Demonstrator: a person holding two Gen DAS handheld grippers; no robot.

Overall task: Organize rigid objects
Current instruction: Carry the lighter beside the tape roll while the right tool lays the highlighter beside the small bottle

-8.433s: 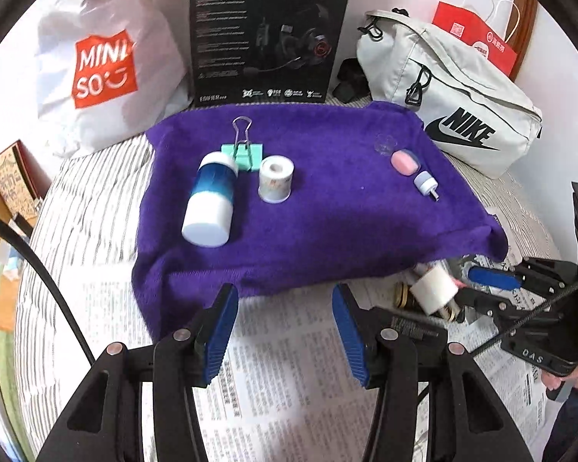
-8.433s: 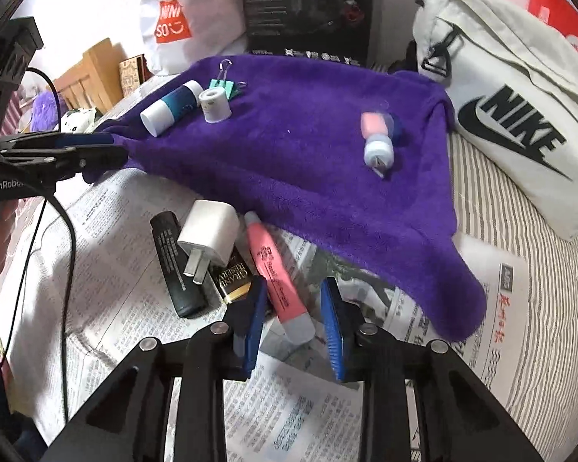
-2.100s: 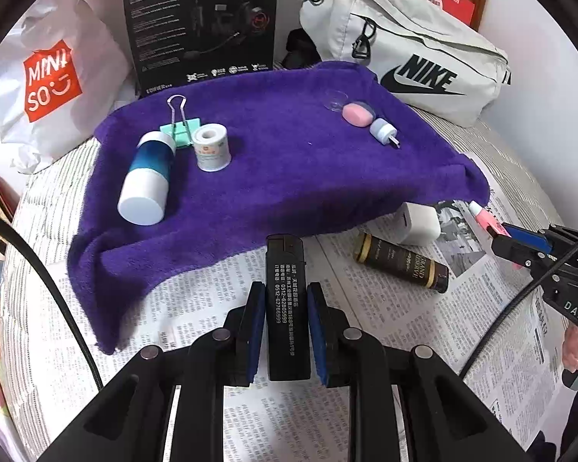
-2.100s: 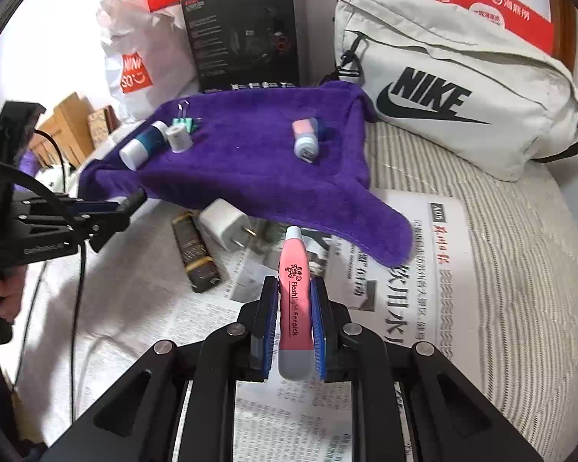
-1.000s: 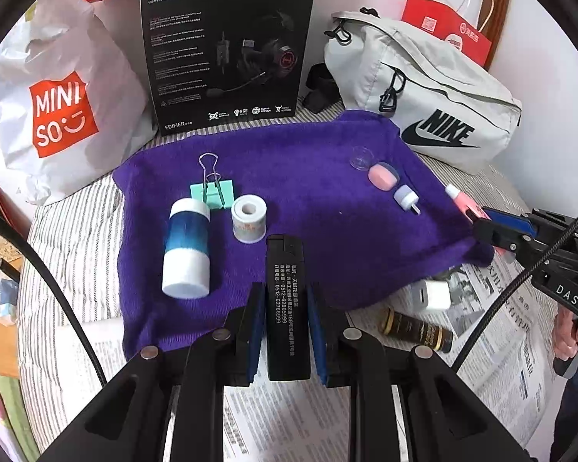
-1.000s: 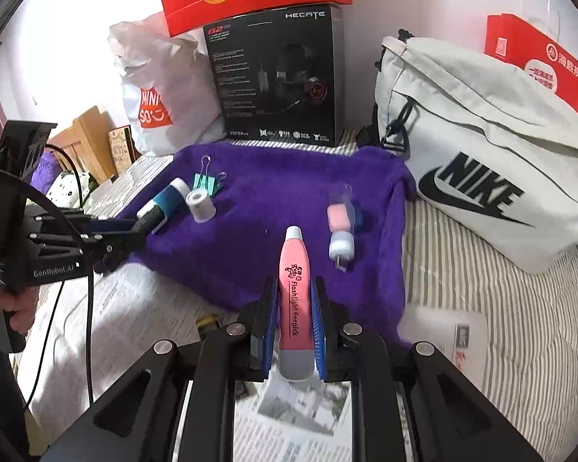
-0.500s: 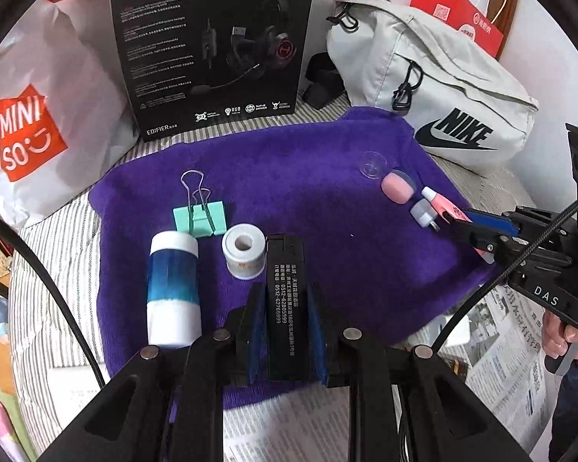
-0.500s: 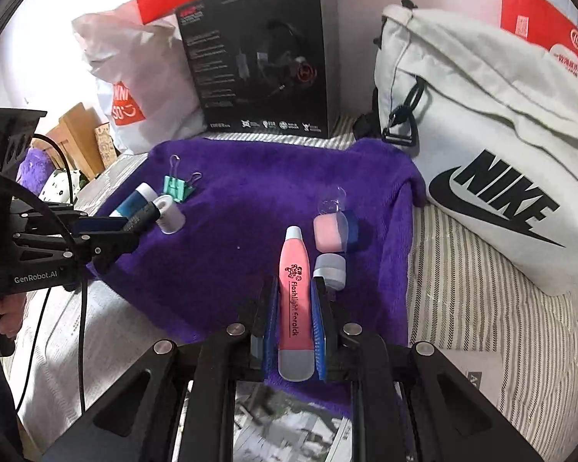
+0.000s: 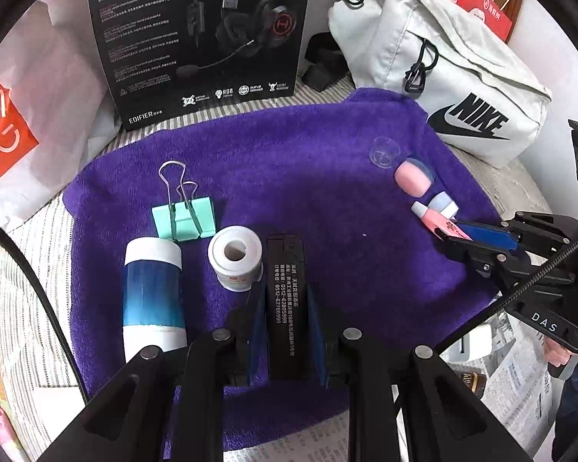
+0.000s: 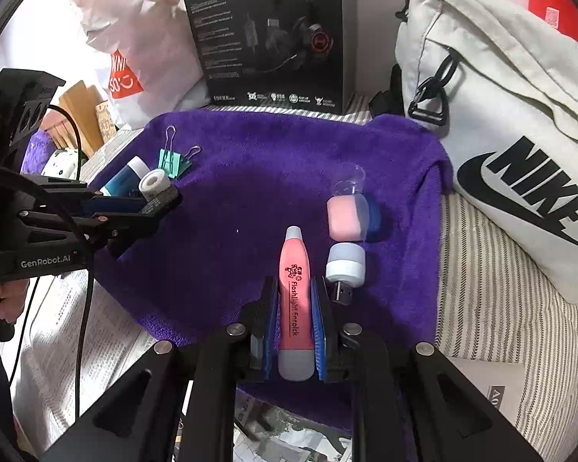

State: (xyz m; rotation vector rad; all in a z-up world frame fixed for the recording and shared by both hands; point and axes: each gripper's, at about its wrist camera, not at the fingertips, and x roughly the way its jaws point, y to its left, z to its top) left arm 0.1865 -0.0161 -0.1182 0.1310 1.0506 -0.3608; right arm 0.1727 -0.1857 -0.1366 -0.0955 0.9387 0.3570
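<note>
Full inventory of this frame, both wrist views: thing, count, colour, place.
Fleece towel: 1, purple, on striped bedding.
Binder clip: 1, mint green, towel's left.
Cylindrical bottle: 1, blue and white, lying beside the clip.
Tape roll: 1, white, right of the bottle.
Small capped jar: 1, pink and blue, towel's right.
USB plug light: 1, pale blue.
Headset box: 1, black, behind the towel.
Nike bag: 1, off-white, right.
Left tool: shut on black rectangular lighter.
Right tool: shut on pink flashlight pen.

2 close downward views (shared purple towel [image 9: 327,177])
</note>
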